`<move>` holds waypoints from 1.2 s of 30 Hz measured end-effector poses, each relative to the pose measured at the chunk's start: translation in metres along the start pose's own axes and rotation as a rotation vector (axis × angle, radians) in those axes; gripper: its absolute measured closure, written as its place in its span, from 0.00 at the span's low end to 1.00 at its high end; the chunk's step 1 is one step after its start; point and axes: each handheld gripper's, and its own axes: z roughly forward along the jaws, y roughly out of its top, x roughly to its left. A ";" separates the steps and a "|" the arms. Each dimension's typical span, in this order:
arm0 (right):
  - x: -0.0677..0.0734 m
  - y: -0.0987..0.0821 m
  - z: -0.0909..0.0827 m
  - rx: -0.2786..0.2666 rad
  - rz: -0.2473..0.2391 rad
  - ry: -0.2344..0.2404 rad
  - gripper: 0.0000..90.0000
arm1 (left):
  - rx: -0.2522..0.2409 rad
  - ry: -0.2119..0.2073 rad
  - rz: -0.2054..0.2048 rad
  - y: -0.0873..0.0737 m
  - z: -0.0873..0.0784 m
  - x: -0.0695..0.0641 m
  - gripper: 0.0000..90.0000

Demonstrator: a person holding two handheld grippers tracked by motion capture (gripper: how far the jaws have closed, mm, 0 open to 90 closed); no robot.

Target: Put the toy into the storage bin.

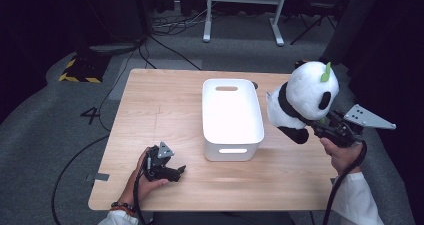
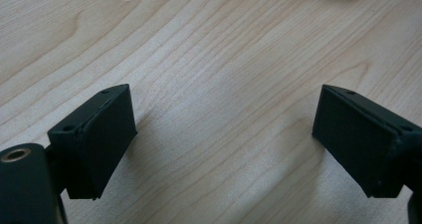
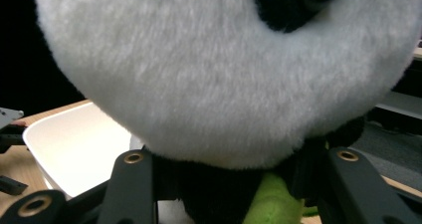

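While right gripper (image 1: 320,126) jaws clamp it, fluffy black-and-white plush panda (image 1: 305,97), green leaf, left gripper (image 1: 170,171) jaws wide, empty

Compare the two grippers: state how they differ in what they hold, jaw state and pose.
The right gripper is shut on the panda plush; the left gripper holds nothing.
In the left gripper view its jaws stand wide apart over bare wood, while the right gripper's jaws pinch the plush's dark underside.
The left gripper rests low on the table; the right one is raised beside the white bin.
Both are black and hand-held.
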 end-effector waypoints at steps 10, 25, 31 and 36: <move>0.007 0.009 0.007 -0.013 -0.009 0.021 0.58 | 0.001 0.000 0.000 0.000 0.000 0.000 0.11; 0.020 0.021 0.019 -0.028 -0.029 0.060 0.58 | 0.001 0.000 0.000 0.000 0.000 0.000 0.11; 0.025 0.023 0.026 -0.028 -0.032 0.081 0.58 | 0.001 0.000 0.000 0.000 0.000 0.000 0.11; 0.031 0.025 0.034 -0.025 -0.040 0.096 0.58 | 0.000 0.000 0.000 0.000 0.000 0.000 0.11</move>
